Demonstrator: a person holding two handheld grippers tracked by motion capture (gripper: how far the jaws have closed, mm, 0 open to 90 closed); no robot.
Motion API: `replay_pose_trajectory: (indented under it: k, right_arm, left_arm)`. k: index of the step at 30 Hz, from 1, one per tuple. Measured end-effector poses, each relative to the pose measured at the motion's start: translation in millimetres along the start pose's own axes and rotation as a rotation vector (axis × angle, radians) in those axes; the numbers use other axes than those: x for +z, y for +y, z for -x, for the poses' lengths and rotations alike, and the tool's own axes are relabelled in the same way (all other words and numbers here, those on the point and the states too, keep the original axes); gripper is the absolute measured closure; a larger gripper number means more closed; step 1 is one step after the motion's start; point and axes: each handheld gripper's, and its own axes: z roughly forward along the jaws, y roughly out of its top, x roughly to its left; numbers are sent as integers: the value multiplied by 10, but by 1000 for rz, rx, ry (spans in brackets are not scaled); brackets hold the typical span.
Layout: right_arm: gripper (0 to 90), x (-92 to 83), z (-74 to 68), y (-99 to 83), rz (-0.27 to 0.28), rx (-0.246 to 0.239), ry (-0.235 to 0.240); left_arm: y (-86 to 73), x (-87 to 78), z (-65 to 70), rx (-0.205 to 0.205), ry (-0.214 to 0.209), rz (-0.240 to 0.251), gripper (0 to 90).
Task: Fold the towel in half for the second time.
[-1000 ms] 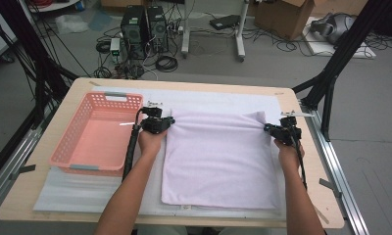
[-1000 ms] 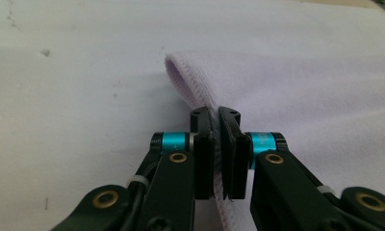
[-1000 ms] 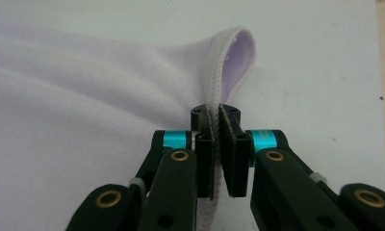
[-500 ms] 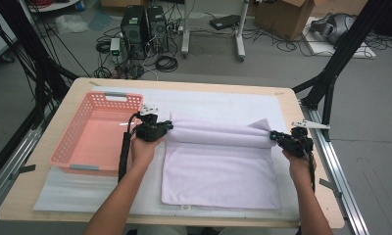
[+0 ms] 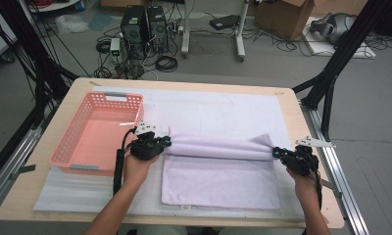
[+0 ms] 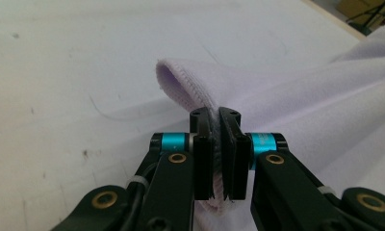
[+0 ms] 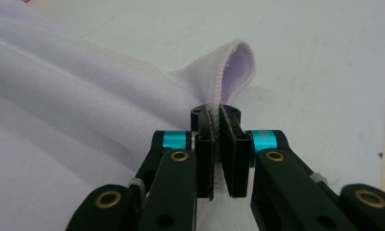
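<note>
Light wooden table [image 5: 47,205], topped with a white foam mat [image 5: 218,110] over most of its surface. Black frame struts [image 5: 331,73] at both sides, metal rails along the table edges. Grey floor [image 5: 61,54] beyond, with two black computer towers [image 5: 144,25], coiled cables [image 5: 165,62], a cardboard box [image 5: 282,14] and a white stand's legs [image 5: 239,34]. Pink plastic basket [image 5: 66,155] on the left part of the table, nothing visible inside it. Lavender towel [image 5: 223,181] in the middle of the mat, right of the basket, lower part lying flat, far edge lifted and rolled toward the person into a long raised fold across the towel's width. Left gripper [image 5: 165,142] at the fold's left end, just right of the basket's near corner, held in the left hand [image 5: 137,166]. Right gripper [image 5: 277,152] at the fold's right end, held in the right hand [image 5: 302,178], near the table's right edge. In the left gripper view, jaws pressed together on the towel's stitched hem [image 6: 200,94], cloth looping up above the pads. In the right gripper view, same grip: jaws pinched on the hemmed corner [image 7: 238,60], cloth curling over just beyond the tips. Towel stretched between the two grippers.
</note>
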Motion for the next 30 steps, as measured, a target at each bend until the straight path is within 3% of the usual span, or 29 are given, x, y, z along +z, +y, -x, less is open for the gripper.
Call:
replay_pose_trajectory:
  k: [6, 8, 11, 15, 18, 22, 25, 28, 30]
  right_arm:
    - [818, 8, -21, -53, -23, 9, 2]
    - [667, 11, -17, -38, -16, 27, 3]
    - [536, -9, 24, 6, 17, 56, -12]
    - [461, -35, 68, 136, 54, 89, -42]
    - [427, 39, 80, 260, 28, 78, -54]
    - [411, 250, 85, 381, -59, 43, -82]
    - [419, 420, 108, 397, -122, 42, -90]
    - [564, 548, 135, 376, -169, 38, -72]
    - [797, 573, 134, 368, -202, 17, -58]
  left_arm:
    - [-96, 35, 19, 13, 7, -34, 817]
    - [-80, 52, -4, 3, 14, -24, 673]
    - [-40, 92, -48, -5, 12, -18, 513]
    - [48, 181, -107, -21, 20, -30, 424]
    - [109, 274, -149, -30, 26, -39, 402]
    - [134, 426, -191, -35, 48, -82, 411]
    - [104, 492, -178, -21, 42, -102, 513]
    - [77, 530, -182, -24, 35, -144, 662]
    - [81, 519, -164, -20, 22, -142, 784]
